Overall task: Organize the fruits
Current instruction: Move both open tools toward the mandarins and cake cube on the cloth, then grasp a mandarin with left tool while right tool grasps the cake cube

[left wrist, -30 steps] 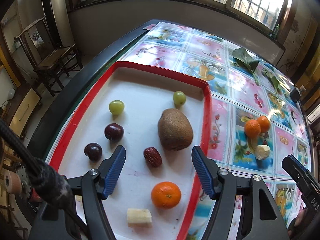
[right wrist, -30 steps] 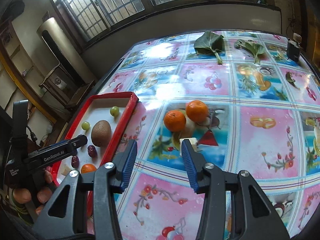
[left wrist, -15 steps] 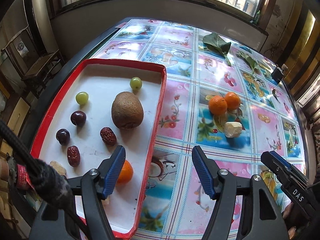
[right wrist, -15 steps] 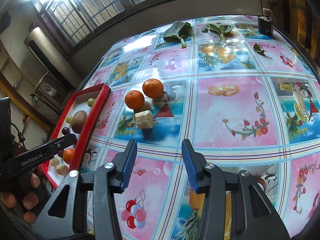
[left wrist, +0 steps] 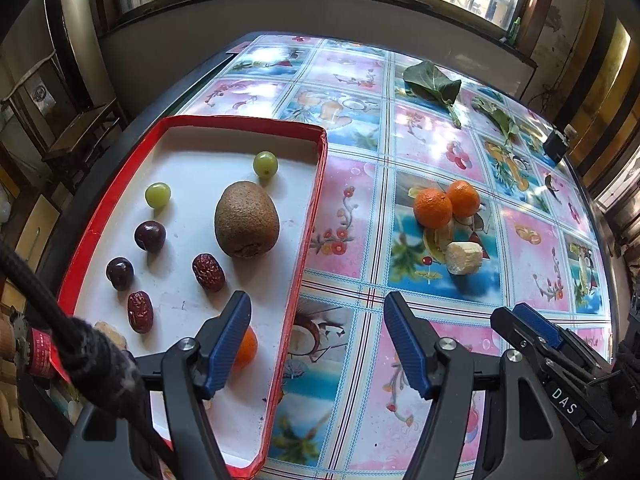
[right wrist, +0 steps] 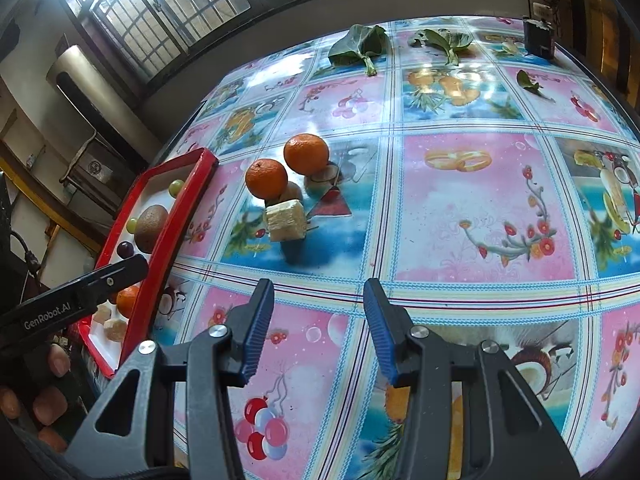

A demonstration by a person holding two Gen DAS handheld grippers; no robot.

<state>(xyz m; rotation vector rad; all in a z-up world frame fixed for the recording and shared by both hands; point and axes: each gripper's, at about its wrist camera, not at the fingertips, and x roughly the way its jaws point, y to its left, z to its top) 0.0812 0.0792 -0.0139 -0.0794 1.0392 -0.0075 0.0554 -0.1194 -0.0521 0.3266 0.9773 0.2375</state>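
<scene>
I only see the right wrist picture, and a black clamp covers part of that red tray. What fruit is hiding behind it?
Observer: The left wrist view shows two wrinkled red dates on the tray, nearer the camera than the kiwi.
Visitor: I spot one dark cherry. Just one?
Observer: Two cherries, close together but not touching, left of the dates.
Visitor: Is that clamp gripping anything?
Observer: No. The left gripper is open, with nothing between its fingers, and it straddles the tray's right rim.
</scene>
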